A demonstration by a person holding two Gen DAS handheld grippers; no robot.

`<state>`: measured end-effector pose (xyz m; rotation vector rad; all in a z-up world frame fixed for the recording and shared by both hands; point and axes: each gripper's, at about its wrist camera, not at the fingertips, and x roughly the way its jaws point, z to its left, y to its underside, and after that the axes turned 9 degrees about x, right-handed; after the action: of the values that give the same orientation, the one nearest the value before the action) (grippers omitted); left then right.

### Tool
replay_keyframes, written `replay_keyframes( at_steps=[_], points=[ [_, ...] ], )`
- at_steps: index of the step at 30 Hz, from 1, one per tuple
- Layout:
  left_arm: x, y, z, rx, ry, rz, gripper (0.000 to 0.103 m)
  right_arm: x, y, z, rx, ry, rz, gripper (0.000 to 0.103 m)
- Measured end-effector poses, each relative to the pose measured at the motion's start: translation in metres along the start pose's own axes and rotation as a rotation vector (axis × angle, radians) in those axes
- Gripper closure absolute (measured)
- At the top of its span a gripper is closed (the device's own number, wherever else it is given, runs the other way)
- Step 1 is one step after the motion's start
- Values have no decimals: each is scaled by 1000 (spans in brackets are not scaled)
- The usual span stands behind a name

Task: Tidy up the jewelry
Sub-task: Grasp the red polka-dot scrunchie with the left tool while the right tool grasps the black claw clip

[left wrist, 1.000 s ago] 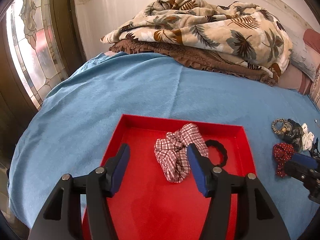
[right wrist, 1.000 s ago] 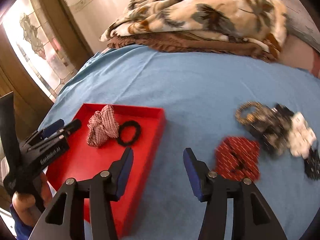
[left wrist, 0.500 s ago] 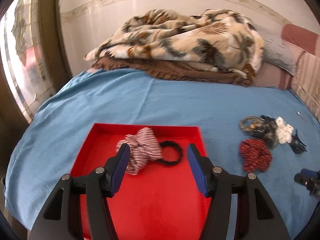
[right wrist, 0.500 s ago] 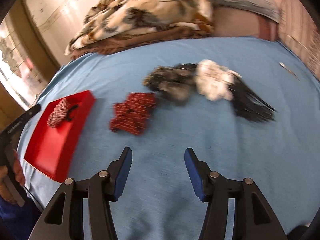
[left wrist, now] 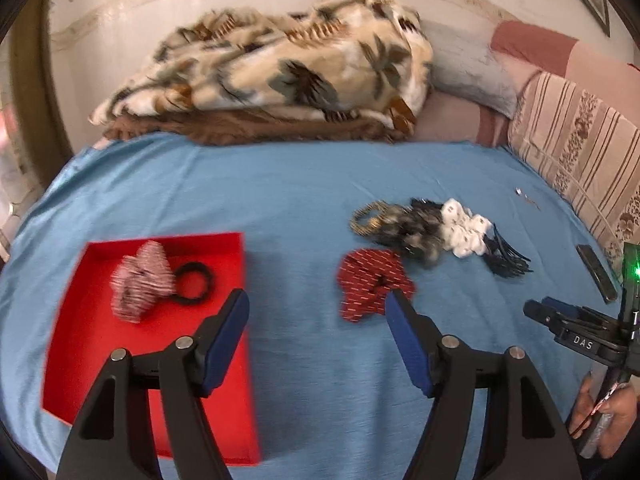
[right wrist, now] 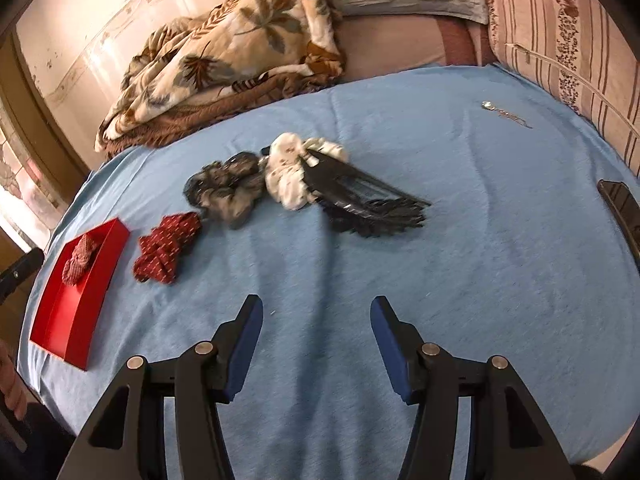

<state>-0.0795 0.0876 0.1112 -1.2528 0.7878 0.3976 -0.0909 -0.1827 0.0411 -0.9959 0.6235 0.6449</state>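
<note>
Both claws are wide open and empty: left claw (left wrist: 316, 308), right claw (right wrist: 316, 316). Red scrunchie (left wrist: 370, 284) sits just ahead of the left one, red tray (left wrist: 80, 344) off to its left. Looks like reach-and-grab time, so close in on that scrunchie next.

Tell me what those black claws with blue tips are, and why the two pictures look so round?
A person holds a two-finger grabber in each hand, and a small round-eyed camera on each one looks along its fingers. One picture comes from the left gripper, the other from the right gripper. Both are open and hold nothing. Below is a bed with a blue sheet. On it sits a red tray with a checked scrunchie and a black hair tie inside. Outside the tray lie a red dotted scrunchie, a dark patterned scrunchie, a white scrunchie and black hair clips.
</note>
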Motion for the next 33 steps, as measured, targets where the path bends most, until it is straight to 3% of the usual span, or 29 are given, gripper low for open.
replay_keyframes(
  at_steps=[8, 14, 23, 30, 33],
  points=[
    [62, -12, -31, 9, -1, 110, 33, 1, -24, -20, 0, -19, -52, 33],
    [100, -19, -32, -10, -12, 163, 33, 14, -49, -22, -86, 3, -71, 15],
    [134, -23, -36, -38, 74, 198, 33, 62, -75, -12, -191, -41, -10, 15],
    [150, -18, -44, -26, 95, 223, 33, 81, -75, -16, -170, -60, 25, 15],
    [154, -16, -48, -19, 99, 231, 33, 78, -75, -16, -170, -77, 24, 24]
  ],
)
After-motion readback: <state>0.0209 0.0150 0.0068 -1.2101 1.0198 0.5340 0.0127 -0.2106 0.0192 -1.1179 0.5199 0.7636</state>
